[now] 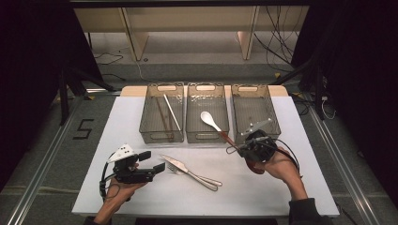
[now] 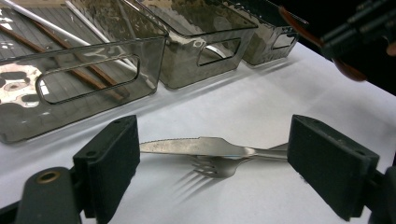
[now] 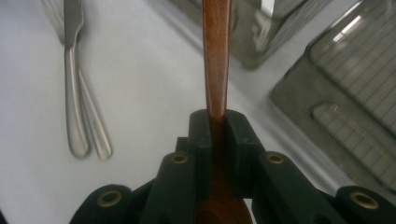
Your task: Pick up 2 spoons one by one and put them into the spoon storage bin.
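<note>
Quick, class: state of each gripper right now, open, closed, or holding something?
Left gripper: open, holding nothing; knife and fork lie on the table ahead of it.
Right gripper: closed on the brown wooden spoon.

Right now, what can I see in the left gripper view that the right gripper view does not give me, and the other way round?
The left gripper view alone shows the chopsticks in the nearest bin, the fork's prongs, the knife's blade and the left gripper with its jaws wide apart. The right gripper view alone shows the right gripper clamped on a wooden handle. Both show the knife and fork lying together on the white table, and the bins.
</note>
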Tool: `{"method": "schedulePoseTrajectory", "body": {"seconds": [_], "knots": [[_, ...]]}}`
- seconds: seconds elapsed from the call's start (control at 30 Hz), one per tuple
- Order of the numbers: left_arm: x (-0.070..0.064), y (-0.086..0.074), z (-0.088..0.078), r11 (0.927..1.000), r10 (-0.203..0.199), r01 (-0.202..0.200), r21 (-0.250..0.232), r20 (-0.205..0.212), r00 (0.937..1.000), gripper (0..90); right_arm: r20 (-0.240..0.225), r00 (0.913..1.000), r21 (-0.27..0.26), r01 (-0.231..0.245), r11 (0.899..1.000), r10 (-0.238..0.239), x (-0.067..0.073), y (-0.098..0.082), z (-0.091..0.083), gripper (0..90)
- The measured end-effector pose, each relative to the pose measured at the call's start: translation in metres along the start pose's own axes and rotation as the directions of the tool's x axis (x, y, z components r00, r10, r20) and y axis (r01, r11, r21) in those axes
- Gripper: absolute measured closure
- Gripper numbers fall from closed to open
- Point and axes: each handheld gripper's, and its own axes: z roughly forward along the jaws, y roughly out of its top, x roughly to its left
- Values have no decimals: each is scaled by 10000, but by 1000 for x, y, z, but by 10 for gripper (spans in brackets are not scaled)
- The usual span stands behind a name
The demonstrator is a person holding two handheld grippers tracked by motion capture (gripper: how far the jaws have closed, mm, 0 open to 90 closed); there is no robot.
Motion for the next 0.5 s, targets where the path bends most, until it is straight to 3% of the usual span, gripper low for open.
{"method": "schedulePoseTrajectory", "body": {"seconds": [0.5], "knots": [[0, 0, 0, 10000, 11, -11, -41, -2, 10000, 167, 199, 9989, -964, -413, 9945, 434, -15, 65, 11, 822]]}}
